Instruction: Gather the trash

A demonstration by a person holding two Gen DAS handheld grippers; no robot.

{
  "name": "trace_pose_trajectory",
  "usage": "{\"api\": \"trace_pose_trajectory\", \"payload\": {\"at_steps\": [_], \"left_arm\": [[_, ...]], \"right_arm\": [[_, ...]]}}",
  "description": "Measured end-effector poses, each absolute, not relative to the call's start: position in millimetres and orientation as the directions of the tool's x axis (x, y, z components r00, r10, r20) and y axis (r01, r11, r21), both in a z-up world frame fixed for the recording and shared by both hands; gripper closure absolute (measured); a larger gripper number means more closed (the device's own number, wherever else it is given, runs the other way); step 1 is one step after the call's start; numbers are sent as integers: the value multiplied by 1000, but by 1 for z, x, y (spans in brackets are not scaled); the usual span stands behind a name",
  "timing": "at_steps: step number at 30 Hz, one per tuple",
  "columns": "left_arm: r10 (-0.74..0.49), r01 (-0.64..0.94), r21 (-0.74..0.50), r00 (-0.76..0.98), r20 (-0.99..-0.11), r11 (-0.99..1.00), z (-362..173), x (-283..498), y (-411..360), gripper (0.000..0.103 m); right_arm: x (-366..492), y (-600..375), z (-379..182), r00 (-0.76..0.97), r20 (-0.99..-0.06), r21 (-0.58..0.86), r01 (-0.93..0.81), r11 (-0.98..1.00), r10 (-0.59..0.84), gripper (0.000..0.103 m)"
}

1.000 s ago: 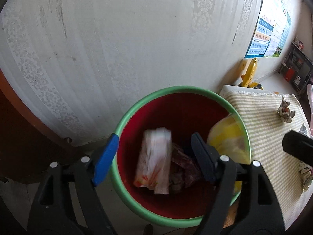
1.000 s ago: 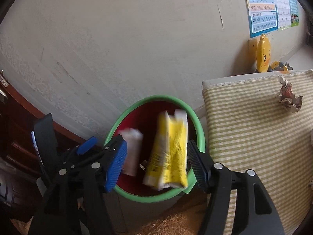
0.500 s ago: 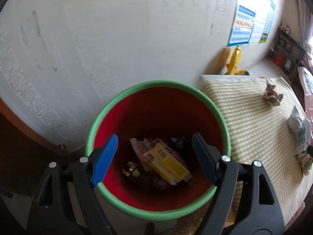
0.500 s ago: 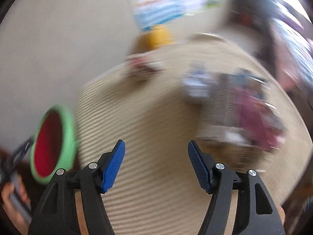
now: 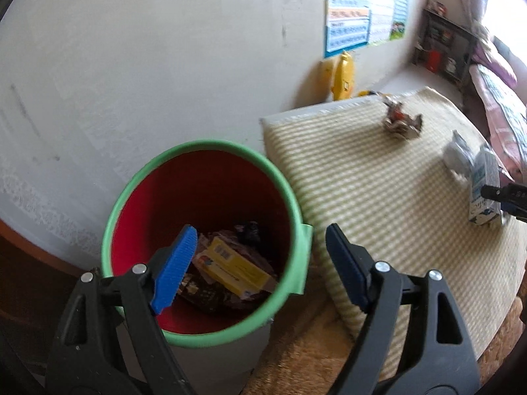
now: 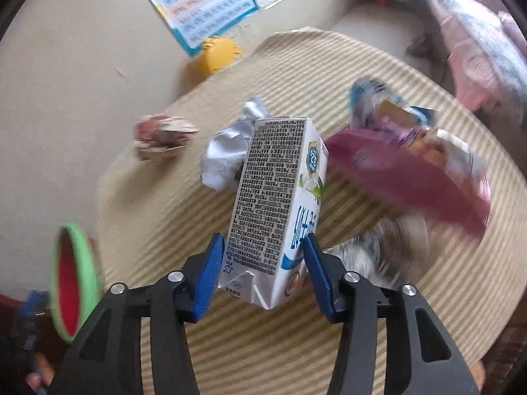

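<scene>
R gripper [image 6: 262, 265] jaws just closing on carton [image 6: 280, 197], pads touching both sides, on striped mat [image 6: 204, 230]. L gripper [image 5: 260, 263] wide open, empty, over bin [image 5: 280, 177]; yellow box [image 5: 240, 270] between its fingers.

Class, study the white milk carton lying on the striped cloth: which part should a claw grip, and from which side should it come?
Grip the milk carton across its two long flat sides near the folded bottom end, coming from above and behind that end. It lies lengthwise away from the right claw, so its narrow width fits the jaws, which have just been closing around it, pads about touching. The crumpled foil crowds its far end.
</scene>
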State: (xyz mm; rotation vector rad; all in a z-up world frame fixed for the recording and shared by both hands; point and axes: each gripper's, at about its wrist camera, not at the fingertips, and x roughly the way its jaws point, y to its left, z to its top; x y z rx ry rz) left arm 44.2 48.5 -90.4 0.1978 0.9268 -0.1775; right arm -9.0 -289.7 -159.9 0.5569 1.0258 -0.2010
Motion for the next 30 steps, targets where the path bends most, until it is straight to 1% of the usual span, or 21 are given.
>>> {"api": "trace_pose_trajectory", "payload": {"at_steps": [5, 8, 9, 11, 15, 18, 22, 23, 25, 28, 30], "left_arm": [[-77, 284, 108, 569, -819, 953, -99, 39, 24, 25], [-79, 312, 119, 554, -829, 942, -105, 41, 10, 25], [-83, 318, 118, 553, -829, 941, -106, 43, 5, 25], [-97, 326, 109, 555, -826, 939, -105, 48, -5, 25], [-133, 337, 75, 555, -821, 939, -104, 68, -36, 25], [-149, 334, 50, 543, -827, 941, -108, 89, -62, 25], [-140, 321, 53, 550, -824, 946, -109, 125, -105, 25], [-137, 318, 58, 556, -820, 946, -109, 131, -113, 25], [-128, 315, 71, 567, -814, 946, -110, 150, -135, 25], [-105, 298, 82, 562, -820, 951, -115, 173, -157, 25], [-115, 298, 67, 553, -825, 952, -119, 181, -165, 25]], "right_arm": [[-50, -247, -157, 497, -837, 400, 268, 876, 230, 59], [-84, -222, -165, 477, -836, 422, 243, 873, 271, 59], [-96, -220, -168, 477, -836, 427, 255, 868, 271, 59], [-107, -222, -165, 499, -826, 435, 267, 860, 263, 63], [-111, -231, -153, 550, -813, 394, 283, 875, 189, 65], [-113, -236, -160, 547, -810, 422, 294, 858, 211, 66], [-116, -239, -157, 560, -803, 420, 291, 860, 203, 66], [-118, -243, -157, 561, -802, 424, 290, 858, 207, 65], [-119, -244, -159, 561, -796, 439, 280, 854, 225, 60], [-119, -242, -161, 547, -801, 442, 269, 856, 242, 55], [-120, -244, -161, 547, -801, 446, 270, 853, 245, 51]]}}
